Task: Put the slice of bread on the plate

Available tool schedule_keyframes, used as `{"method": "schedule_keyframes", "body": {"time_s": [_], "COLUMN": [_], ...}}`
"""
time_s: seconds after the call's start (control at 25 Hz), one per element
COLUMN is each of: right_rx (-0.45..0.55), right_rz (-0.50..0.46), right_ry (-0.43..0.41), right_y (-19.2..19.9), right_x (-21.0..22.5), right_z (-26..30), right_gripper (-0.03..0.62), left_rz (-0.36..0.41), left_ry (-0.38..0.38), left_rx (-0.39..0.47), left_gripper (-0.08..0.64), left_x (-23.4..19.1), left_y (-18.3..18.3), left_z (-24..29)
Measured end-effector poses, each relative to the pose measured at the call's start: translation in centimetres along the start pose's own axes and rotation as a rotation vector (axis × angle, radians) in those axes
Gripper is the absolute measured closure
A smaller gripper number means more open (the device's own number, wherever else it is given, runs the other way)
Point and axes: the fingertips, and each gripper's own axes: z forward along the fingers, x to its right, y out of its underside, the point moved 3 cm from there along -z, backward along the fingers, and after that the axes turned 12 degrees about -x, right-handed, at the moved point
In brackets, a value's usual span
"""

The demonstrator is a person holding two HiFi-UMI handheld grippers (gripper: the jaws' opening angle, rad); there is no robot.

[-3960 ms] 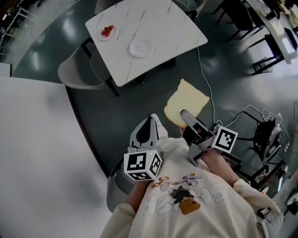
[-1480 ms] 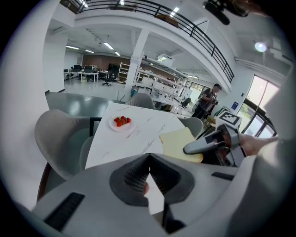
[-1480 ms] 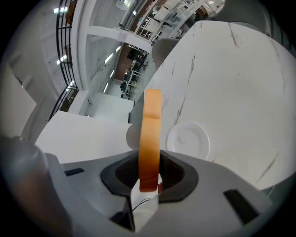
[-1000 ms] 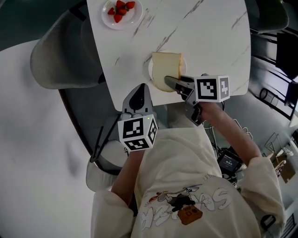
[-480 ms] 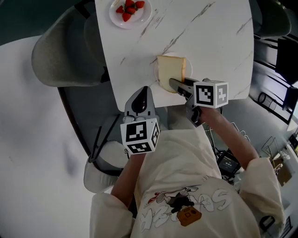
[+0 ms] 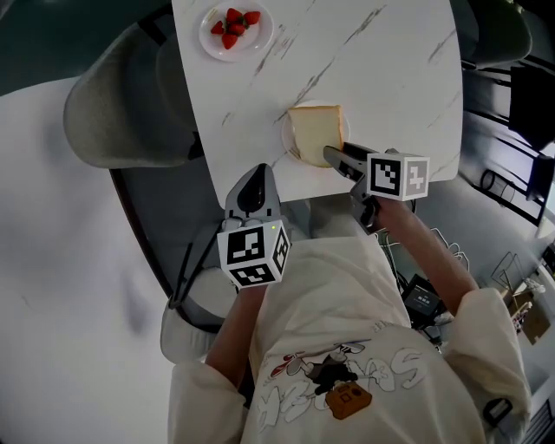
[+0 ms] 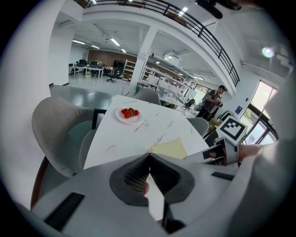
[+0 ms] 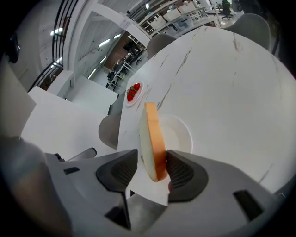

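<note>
The slice of bread (image 6: 316,132) lies over the white plate (image 6: 285,139), with its near end between the fingers of the right gripper (image 6: 332,154). Those fingers are opening, and a gap shows on one side of the slice. The left gripper (image 6: 257,173) hangs beside the plate at the desk (image 6: 381,69) edge, fingers together on nothing. A dish of strawberries (image 6: 232,26) sits well beyond the plate.
</note>
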Motion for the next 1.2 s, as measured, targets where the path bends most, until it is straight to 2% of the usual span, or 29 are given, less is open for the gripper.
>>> {"method": "schedule_keyframes", "body": {"time_s": [0.2,0.52,0.76,0.92,1.08,1.2], "right_rx": [0.036,0.104,0.228,0.328,0.440,0.495], "right_rz": [0.017,0.027,-0.060,-0.159,-0.235,-0.245], "right_ry": [0.019,-0.028,-0.087,-0.163,-0.218,-0.231], "right_y": [0.7,1.8,1.8,1.8,1.8,2.2], "right_x": [0.6,-0.4,-4.1,-8.3,-12.4,-14.3], "right_z": [-2.1,-5.3,-9.5,-12.8,-16.2,-17.8], "right_gripper": [0.413,0.413,0.413,0.414,0.417,0.516], "left_rz": [0.018,0.069,0.109,0.091,0.086,0.095], "left_ry": [-0.002,0.020,0.038,0.058,0.083,0.089], "left_rx": [0.022,0.055,0.088,0.152,0.180,0.198], "left_gripper": [0.551,0.551,0.551,0.551,0.551,0.551], "left_x": [1.0,3.4,5.0,6.1,7.4,8.2], "left_y": [-0.7,-1.5,-2.5,-4.1,-5.0,-5.4], "left_z": [-1.0,-2.9,-4.8,-7.6,-10.0,-11.2]}}
